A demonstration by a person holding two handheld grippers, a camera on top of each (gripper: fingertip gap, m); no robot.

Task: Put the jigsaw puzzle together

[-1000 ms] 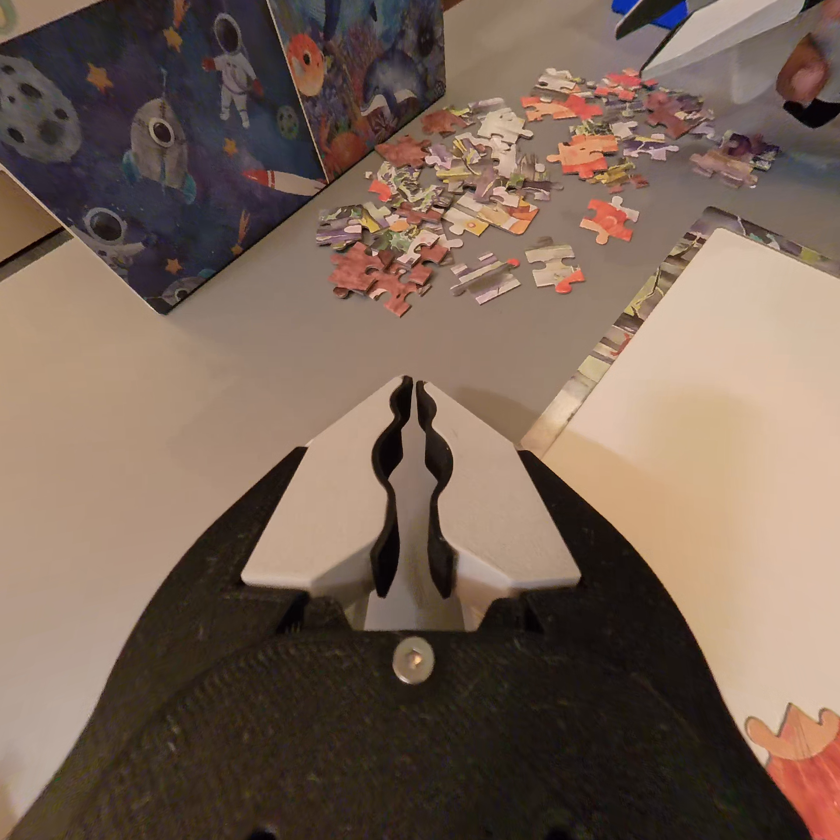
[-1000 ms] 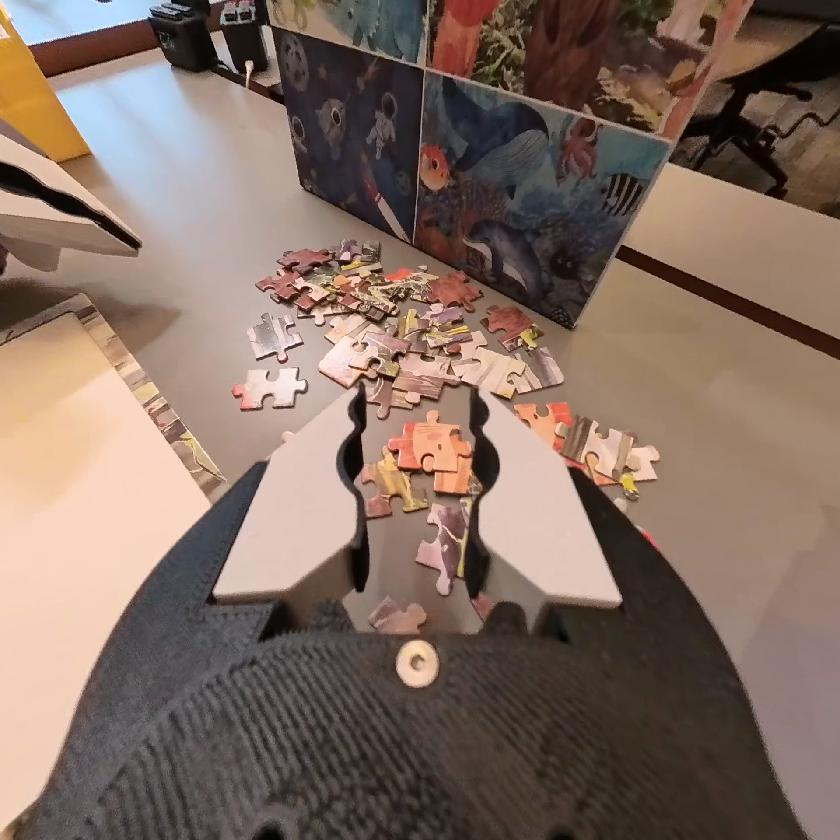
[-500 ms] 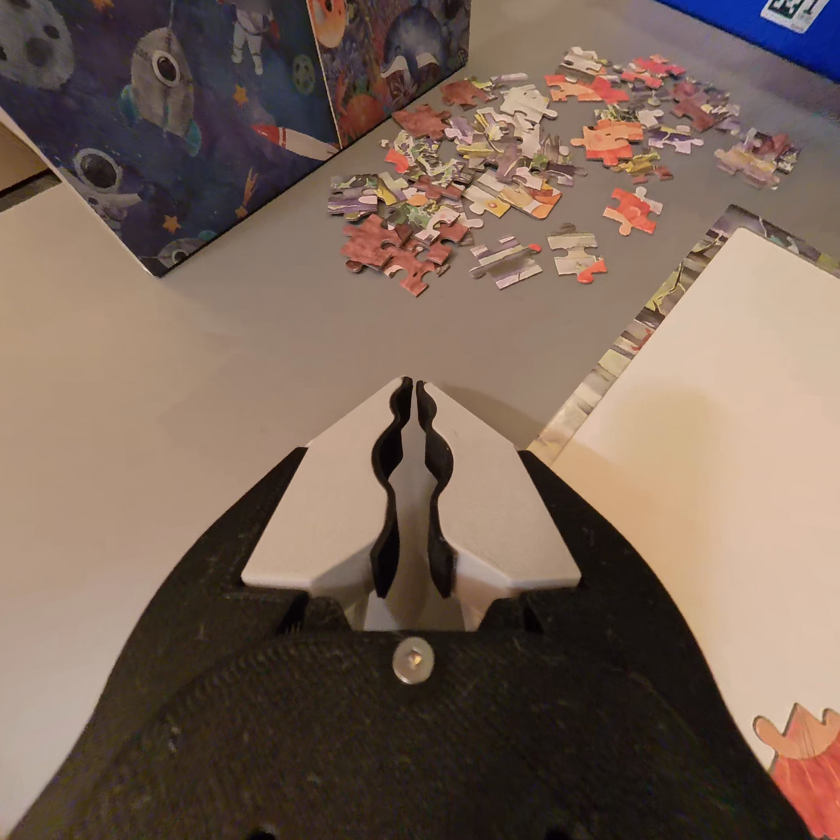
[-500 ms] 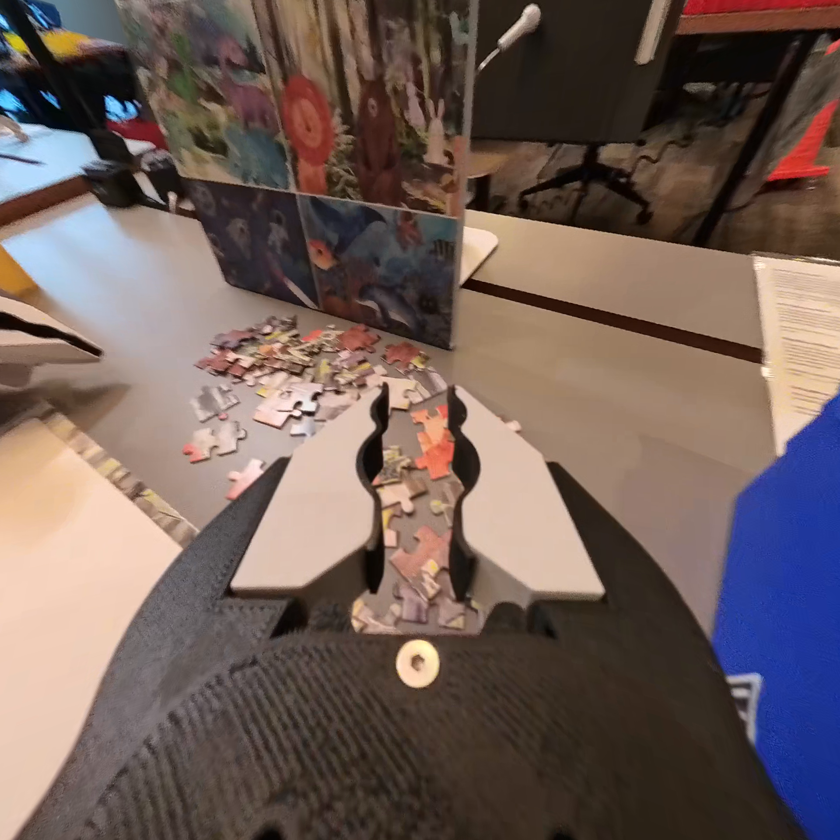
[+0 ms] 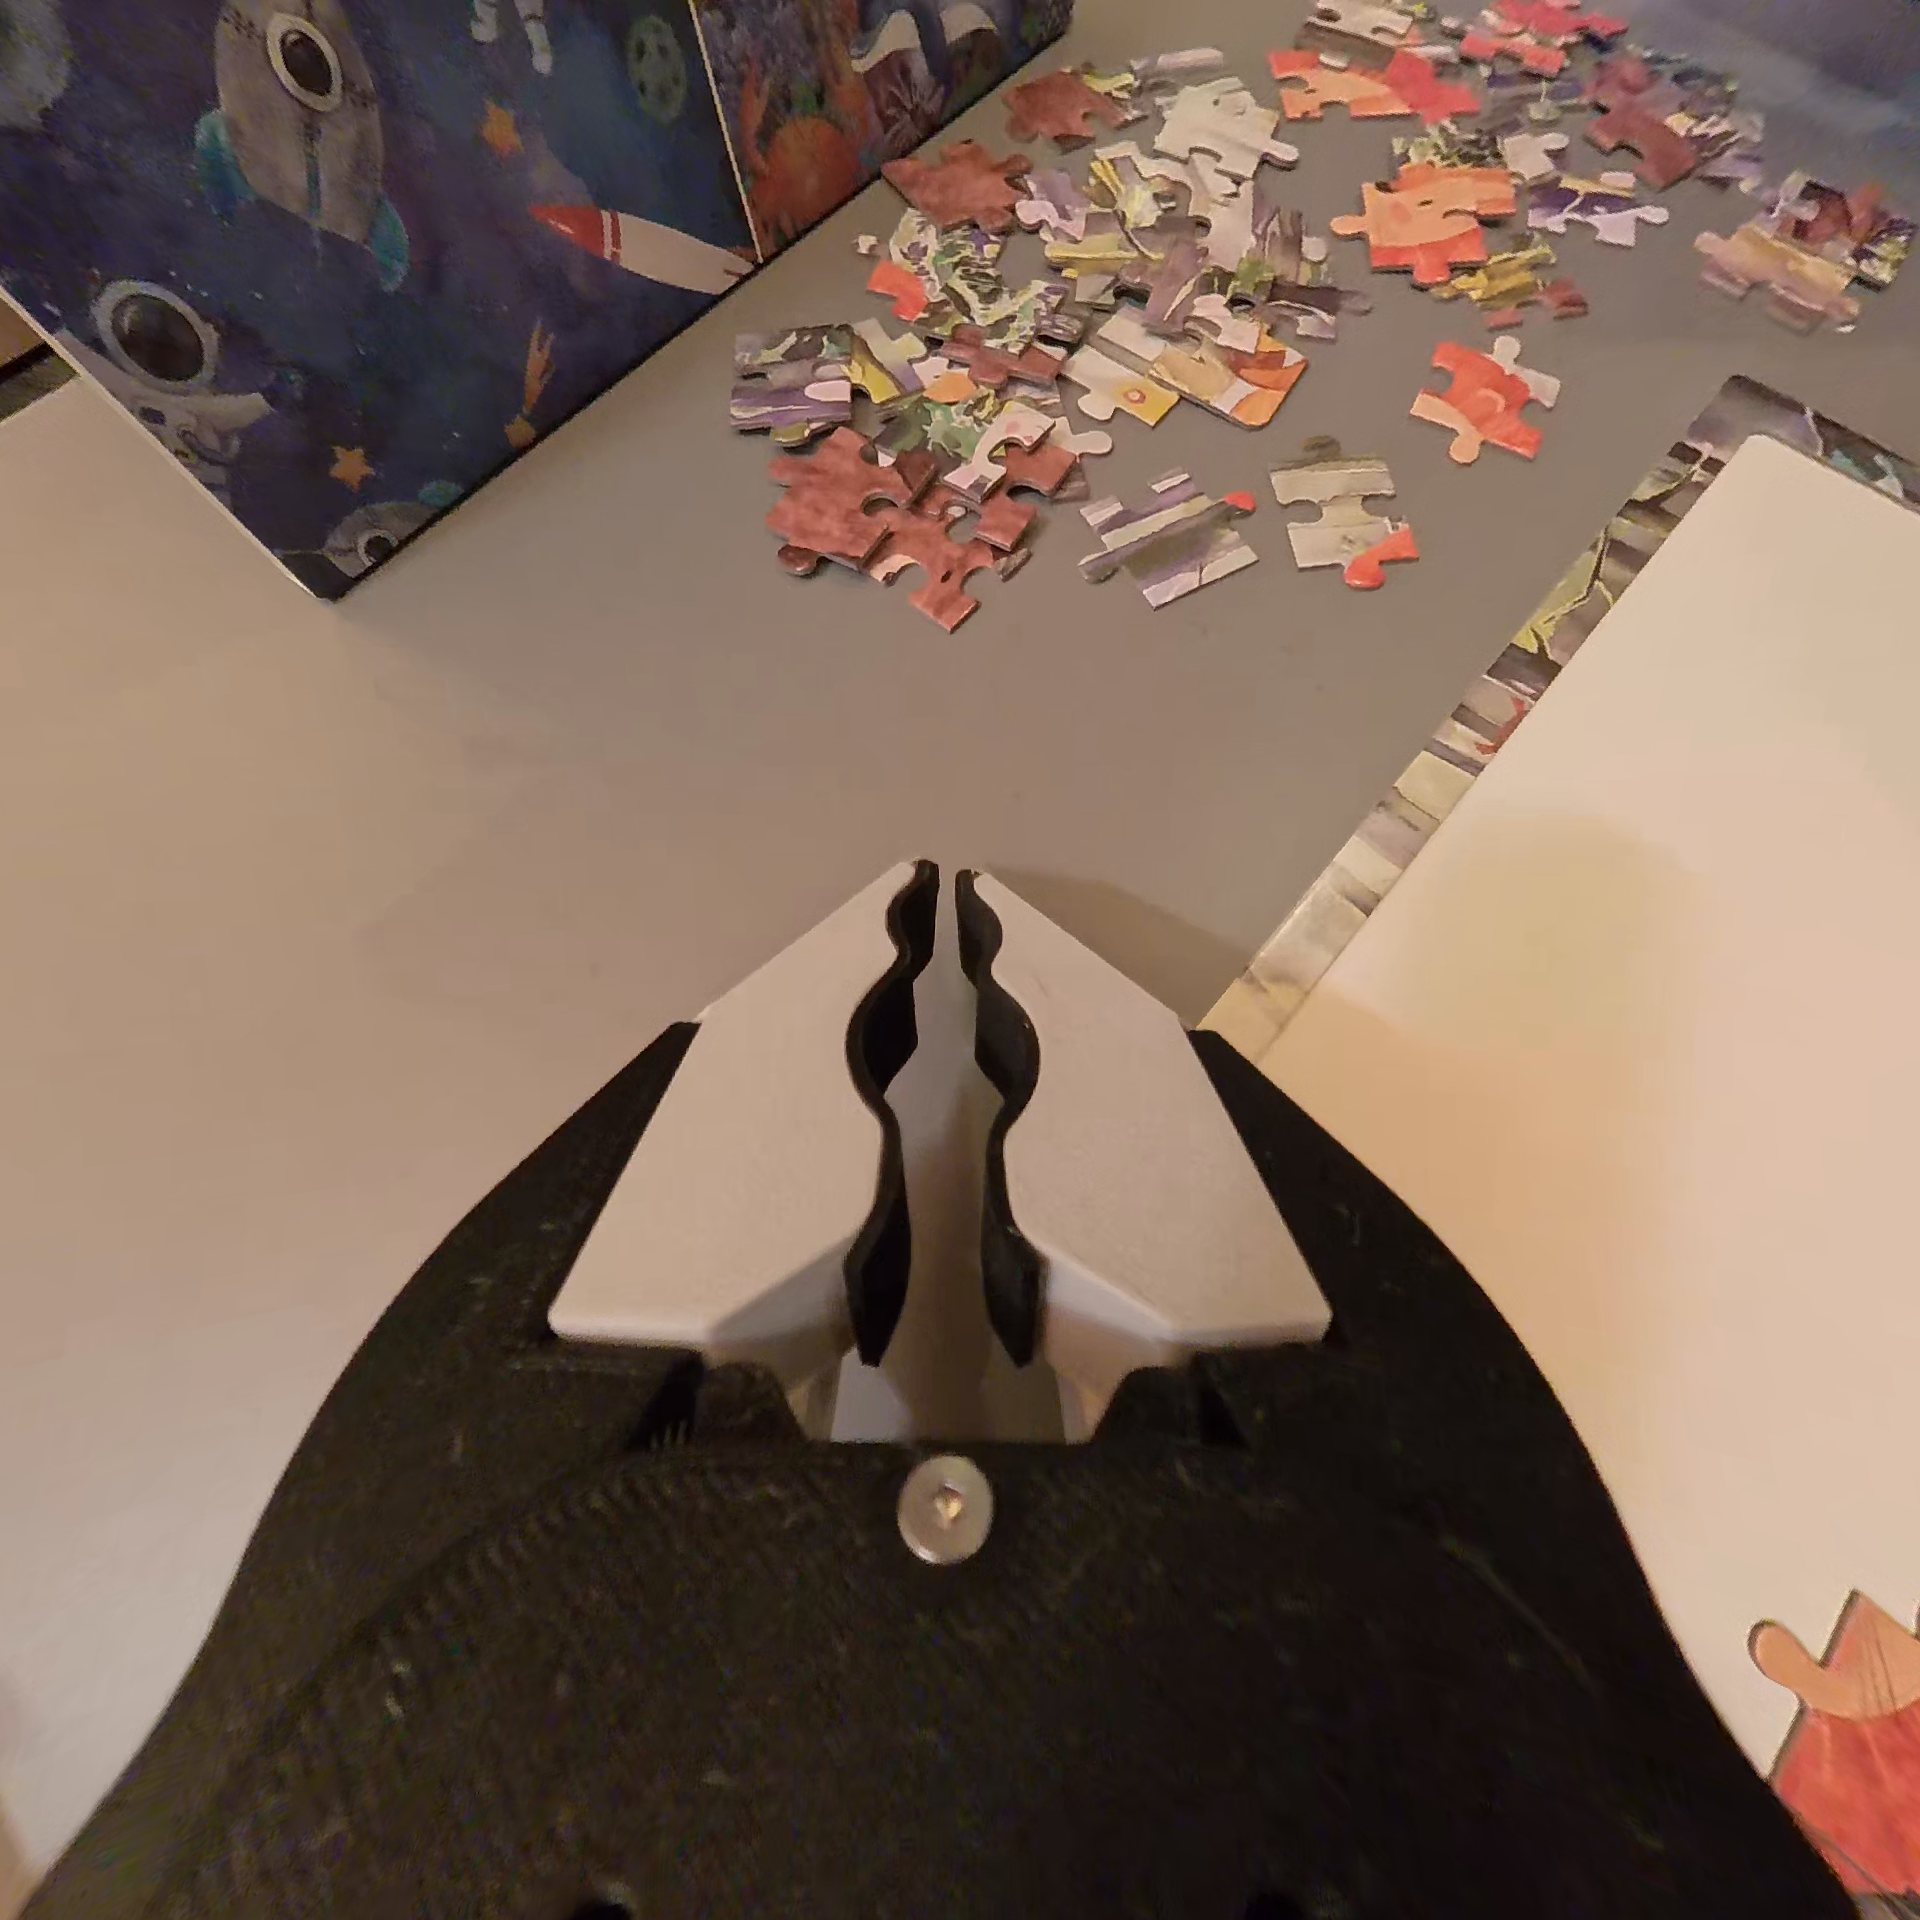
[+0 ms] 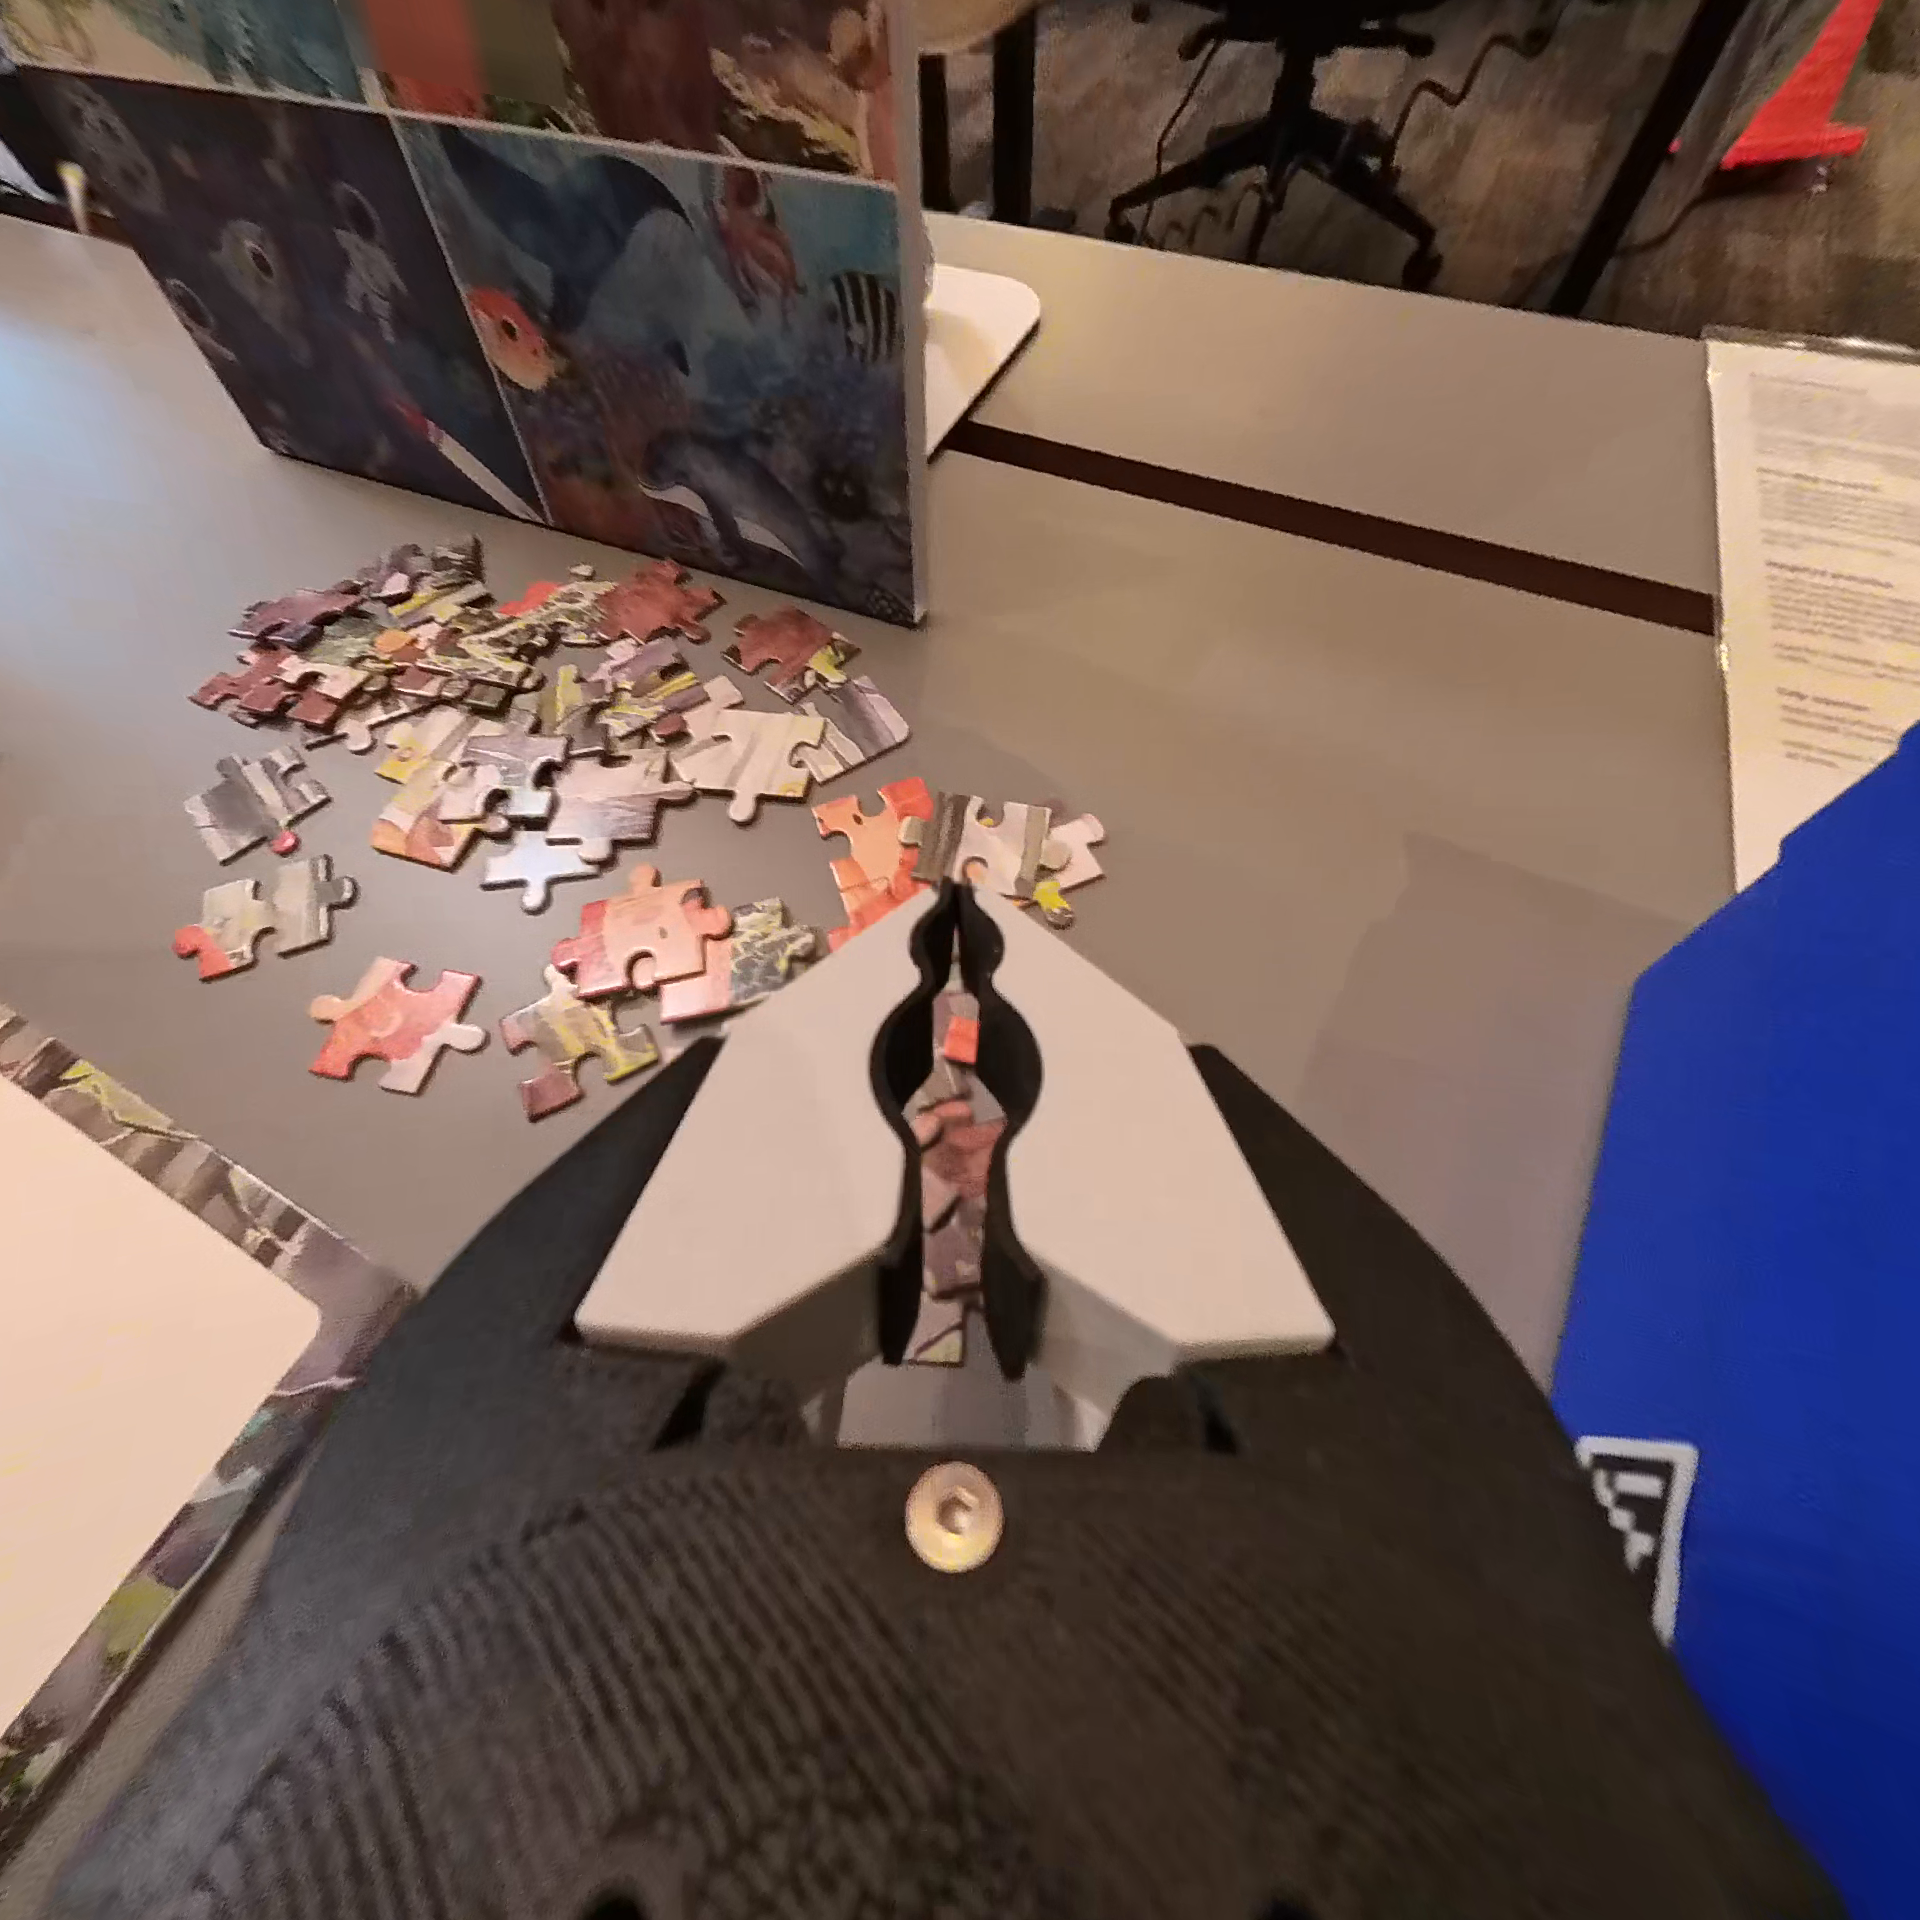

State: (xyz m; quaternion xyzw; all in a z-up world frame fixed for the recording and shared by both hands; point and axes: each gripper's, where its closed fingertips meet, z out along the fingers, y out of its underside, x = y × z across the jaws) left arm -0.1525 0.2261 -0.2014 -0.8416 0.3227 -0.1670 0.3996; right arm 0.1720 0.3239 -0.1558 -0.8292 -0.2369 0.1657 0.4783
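Note:
Several loose jigsaw pieces [image 5: 1143, 312] lie in a heap on the grey table; they also show in the right wrist view [image 6: 582, 790]. A white puzzle board with a printed border [image 5: 1455, 769] lies to the right, with an orange piece [image 5: 1860, 1704] set in its near corner. The board's corner shows in the right wrist view [image 6: 125, 1299]. My left gripper [image 5: 935, 871] is shut and empty, low over bare table beside the board's left edge. My right gripper [image 6: 956, 891] is shut, its tips next to a grey-white piece [image 6: 997, 836]. I see no piece between its tips; pieces show through the gap farther back.
An illustrated puzzle box [image 5: 312, 260] stands behind the heap, also in the right wrist view [image 6: 644, 343]. A blue object [image 6: 1766, 1143] is close on the right, a printed sheet [image 6: 1829, 582] beyond it. An office chair [image 6: 1288, 156] stands past the table's far edge. Left tips to right tips: about 35 cm.
My right gripper's fingers have closed from wide open to shut, and it has swung right over the heap's near-right edge. My left gripper has edged forward, still shut.

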